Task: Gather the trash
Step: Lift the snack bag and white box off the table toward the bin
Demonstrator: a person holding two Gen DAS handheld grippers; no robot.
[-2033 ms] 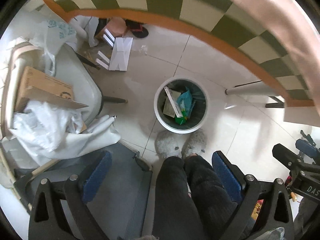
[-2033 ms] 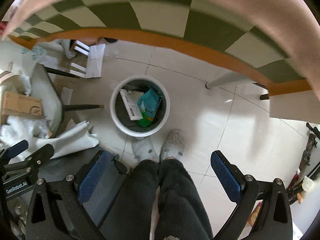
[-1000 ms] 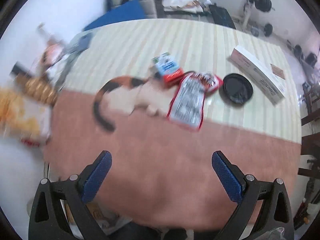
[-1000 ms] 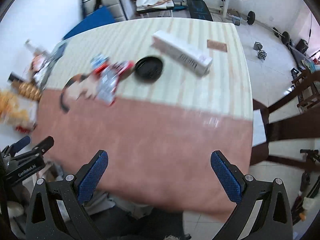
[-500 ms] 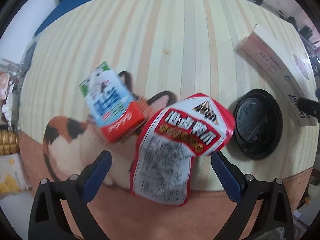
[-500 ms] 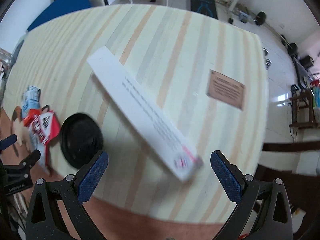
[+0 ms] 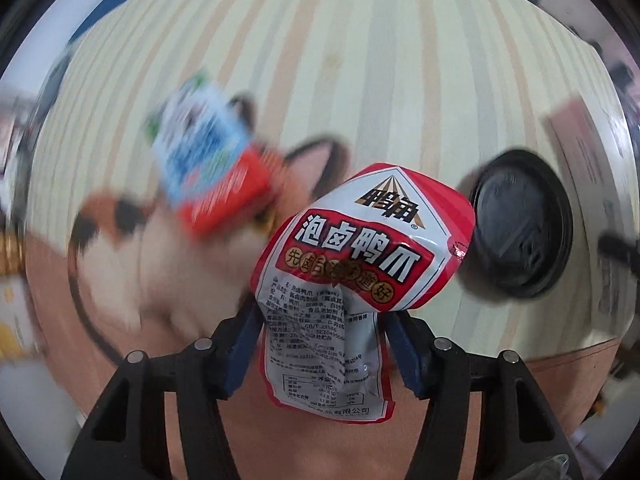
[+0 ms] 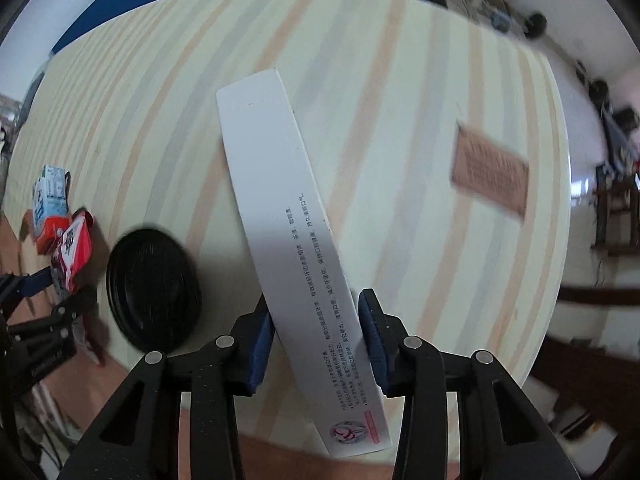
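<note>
My left gripper [image 7: 322, 338] is shut on a red and white snack wrapper [image 7: 356, 264] and holds it just above the striped table [image 7: 360, 60]. My right gripper [image 8: 318, 338] is shut on the near end of a long white toothpaste box [image 8: 292, 216] that slants across the table [image 8: 400, 100]. A small blue and red milk carton [image 7: 208, 160] lies left of the wrapper, blurred. It also shows in the right wrist view [image 8: 48, 200], beside the wrapper [image 8: 74, 250] and the left gripper [image 8: 56, 284].
A black plastic lid [image 7: 520, 224] lies on the table between the two grippers, also in the right wrist view [image 8: 154, 280]. A brown card [image 8: 490, 170] lies to the far right. A cat picture [image 7: 160, 264] is on the tablecloth.
Both grippers were open above the table half a second ago. Now the left has closed on the snack wrapper and the right has closed on the white box.
</note>
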